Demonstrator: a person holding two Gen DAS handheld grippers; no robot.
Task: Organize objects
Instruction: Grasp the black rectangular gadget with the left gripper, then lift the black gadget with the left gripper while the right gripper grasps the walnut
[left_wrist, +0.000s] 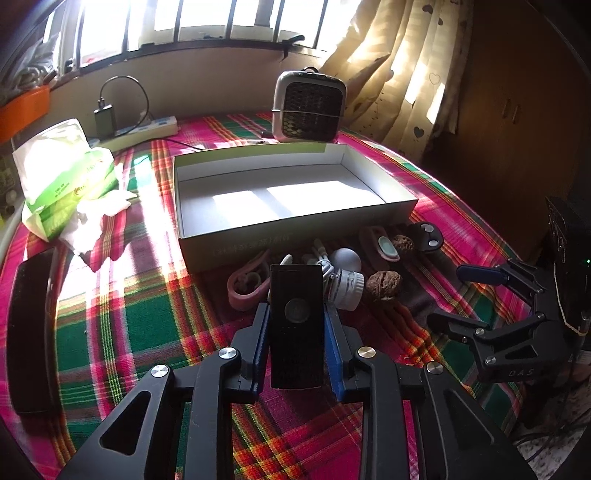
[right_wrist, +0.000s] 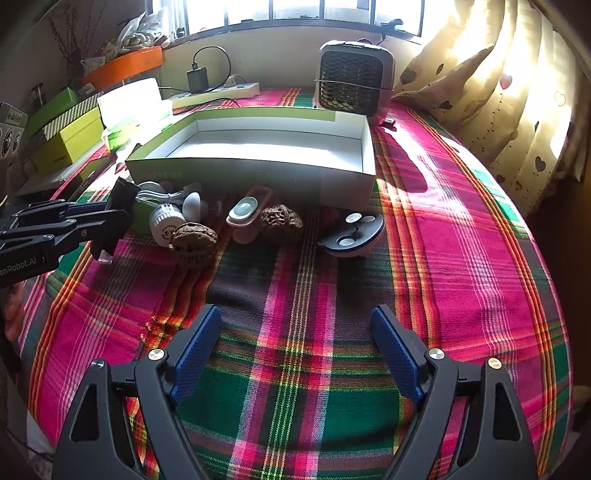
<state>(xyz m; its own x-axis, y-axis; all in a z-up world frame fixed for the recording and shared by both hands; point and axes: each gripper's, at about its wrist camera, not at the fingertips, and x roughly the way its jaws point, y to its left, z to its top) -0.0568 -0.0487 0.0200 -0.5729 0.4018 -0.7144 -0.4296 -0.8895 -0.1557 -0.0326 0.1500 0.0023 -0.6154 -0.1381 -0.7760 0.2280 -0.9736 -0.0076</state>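
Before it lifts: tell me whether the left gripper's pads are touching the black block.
Touching. The left wrist view shows the left gripper with both blue pads pressed against the black block's sides, no gap.

The right gripper (right_wrist: 295, 350) hung over a pink and green plaid cloth (right_wrist: 443, 258), its blue-padded jaws spread wide with nothing between them. Straight ahead of it lay a shallow white cardboard box (right_wrist: 343, 184), open at the top. Between claw and box sat a row of small things: two walnuts (right_wrist: 194, 238), a white bulb (right_wrist: 166, 218), and a dark round piece with three silver discs (right_wrist: 352, 232). Ahead and far to the left, the left gripper (right_wrist: 107, 218) clamped a black block (right_wrist: 122, 199). Beyond the box stood a small heater (right_wrist: 351, 81).
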